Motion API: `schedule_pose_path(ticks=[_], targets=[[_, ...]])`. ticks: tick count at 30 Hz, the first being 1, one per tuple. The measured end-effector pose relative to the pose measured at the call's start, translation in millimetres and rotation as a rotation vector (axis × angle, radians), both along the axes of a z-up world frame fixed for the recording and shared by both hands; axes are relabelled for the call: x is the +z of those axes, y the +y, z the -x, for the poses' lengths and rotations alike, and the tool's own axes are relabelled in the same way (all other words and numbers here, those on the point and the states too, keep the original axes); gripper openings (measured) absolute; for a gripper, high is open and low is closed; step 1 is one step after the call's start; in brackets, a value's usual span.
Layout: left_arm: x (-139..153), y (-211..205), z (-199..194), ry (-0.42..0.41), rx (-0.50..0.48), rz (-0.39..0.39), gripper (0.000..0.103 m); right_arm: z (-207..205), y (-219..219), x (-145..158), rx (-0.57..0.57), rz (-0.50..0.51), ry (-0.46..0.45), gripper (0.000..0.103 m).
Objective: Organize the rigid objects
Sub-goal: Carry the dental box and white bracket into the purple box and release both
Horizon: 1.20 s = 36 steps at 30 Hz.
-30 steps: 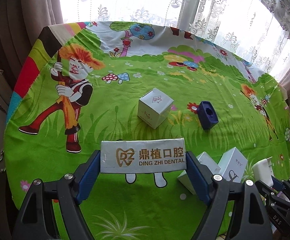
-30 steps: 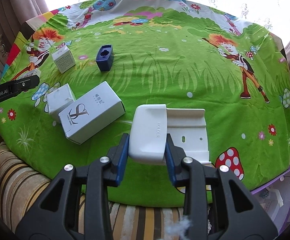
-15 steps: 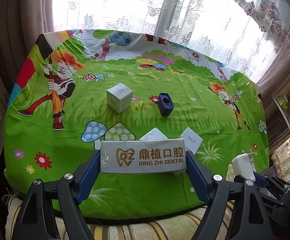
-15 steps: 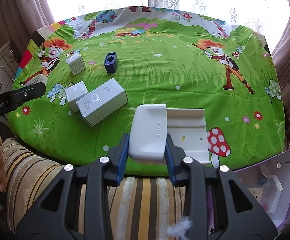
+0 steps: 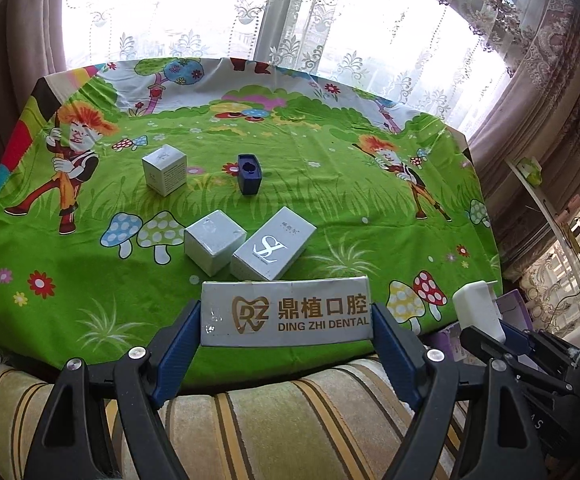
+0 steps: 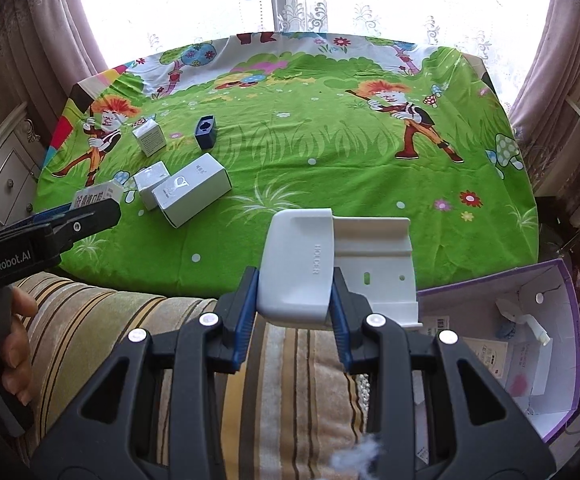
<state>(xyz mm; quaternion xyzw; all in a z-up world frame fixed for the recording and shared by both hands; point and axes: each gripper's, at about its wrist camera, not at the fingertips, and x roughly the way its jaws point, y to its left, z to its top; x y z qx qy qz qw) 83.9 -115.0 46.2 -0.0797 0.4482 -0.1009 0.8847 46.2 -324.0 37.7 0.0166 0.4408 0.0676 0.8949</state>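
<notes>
We've got the left gripper (image 5: 286, 322) clamped wide on the dental box (image 5: 286, 312), the right gripper (image 6: 294, 300) pinching the white holder (image 6: 297, 268), both bottom center of frame.

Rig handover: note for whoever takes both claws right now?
Left claw: shut on the dental box, held off the table.
Right claw: shut on the white holder, near the open purple box beside the table.
On the tablecloth: small white box, blue block, silver box, long white box.
Done: two items picked.
Left: place both, then clear those four.
</notes>
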Motion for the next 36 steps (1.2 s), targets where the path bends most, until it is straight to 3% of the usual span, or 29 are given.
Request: schedule_pose_path(ticks=[21,36], targets=[[5.3,-118.0,45.4,0.007,-0.305,-0.018,0.083,49.1,-144.7,8.1,-0.283,-0.021,-0.010,0.038],[4.4,-198.0,94.6,0.025,-0.571,-0.030,0.083,44.4,-187.0,17.2,-0.363,-0.022,-0.049,0.039]])
